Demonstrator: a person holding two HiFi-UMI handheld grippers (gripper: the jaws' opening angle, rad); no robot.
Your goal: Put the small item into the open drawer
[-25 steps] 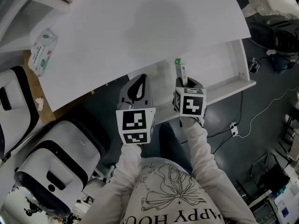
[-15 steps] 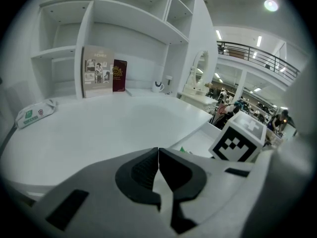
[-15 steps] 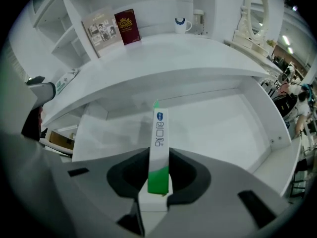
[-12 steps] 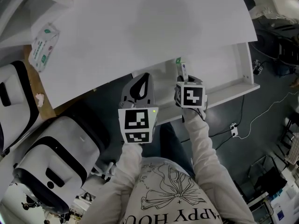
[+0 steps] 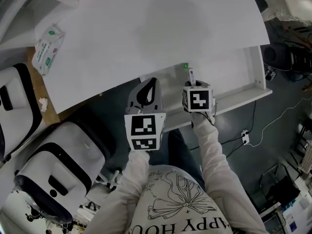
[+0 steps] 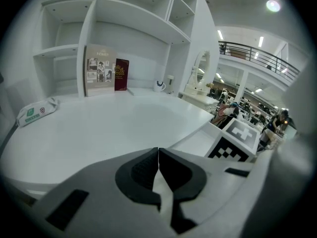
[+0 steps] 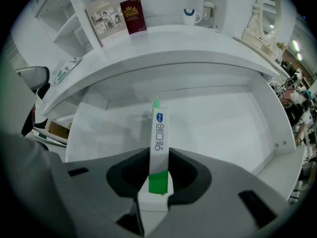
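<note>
**Right hand-held gripper (image 7: 158,168) sinks into drawer (image 5: 229,77)**

It drops lower toward the drawer floor. In the head view, less of the box (image 7: 159,133) shows above its marker cube (image 5: 198,99). Its jaws have just been opening slightly, the box between them.

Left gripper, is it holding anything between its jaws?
No, the left gripper has its jaws pressed together, with nothing between them.

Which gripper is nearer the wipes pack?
Left. The left gripper is at the desk edge, right of the wipes pack; the right gripper, fingers just opening around a box, is farther right.
</note>
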